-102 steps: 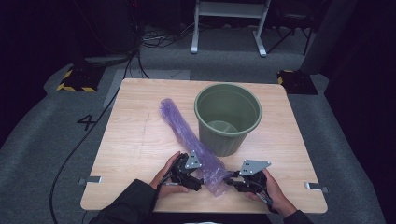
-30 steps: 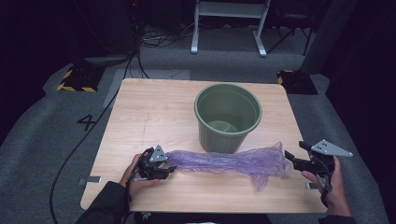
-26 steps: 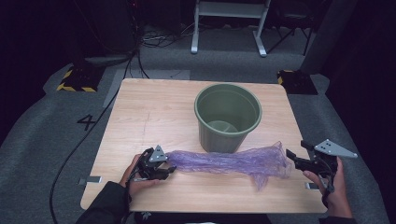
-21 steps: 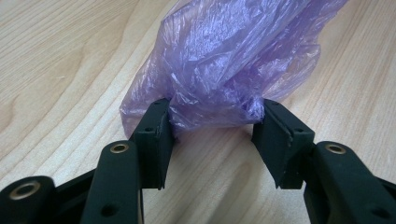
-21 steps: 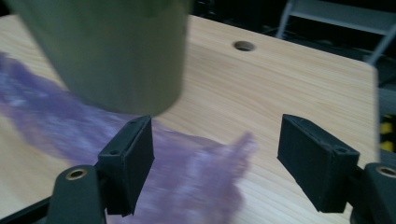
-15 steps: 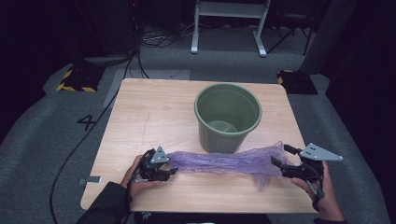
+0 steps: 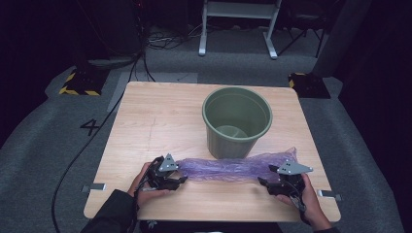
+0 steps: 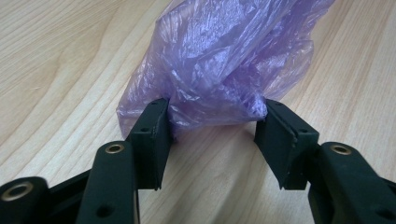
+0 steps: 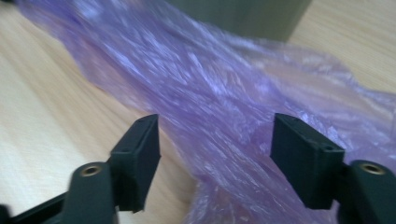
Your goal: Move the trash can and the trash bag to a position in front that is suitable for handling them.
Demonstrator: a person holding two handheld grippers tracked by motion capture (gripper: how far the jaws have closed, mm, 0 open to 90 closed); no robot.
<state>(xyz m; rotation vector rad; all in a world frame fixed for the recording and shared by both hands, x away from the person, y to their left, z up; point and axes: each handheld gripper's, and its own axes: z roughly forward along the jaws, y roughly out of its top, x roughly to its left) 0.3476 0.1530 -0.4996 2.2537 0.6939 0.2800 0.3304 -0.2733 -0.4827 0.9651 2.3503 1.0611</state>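
1. Purple plastic bag [image 7: 228, 169]: thin, crinkled film, lying stretched in a long band across the near part of the table, just in front of the bucket. One end sits at the left gripper, the other at the right.
2. Left gripper [image 7: 171, 180]: held low at the bag's left end. In the left gripper view the bunched end of the bag [image 8: 219, 65] sits between the jaws, touching both pads [image 8: 150, 135]; the jaws have just been opening and stand part open, with a loose hold at most.
3. Right gripper [image 7: 268, 183]: at the bag's right end, near the table's front right corner. In the right gripper view the jaws stand apart over the film [image 9: 219, 102], released, pads not pressing on it; they have just been closing.
4. Green bucket [image 7: 237, 122]: upright, open-topped, standing behind the middle of the bag.
5. Wooden table [image 7: 160, 116]: light grain, bearing all the above.
6. Grey carpeted floor [image 7: 53, 145]: surrounds the table, a black cable trailing across it.
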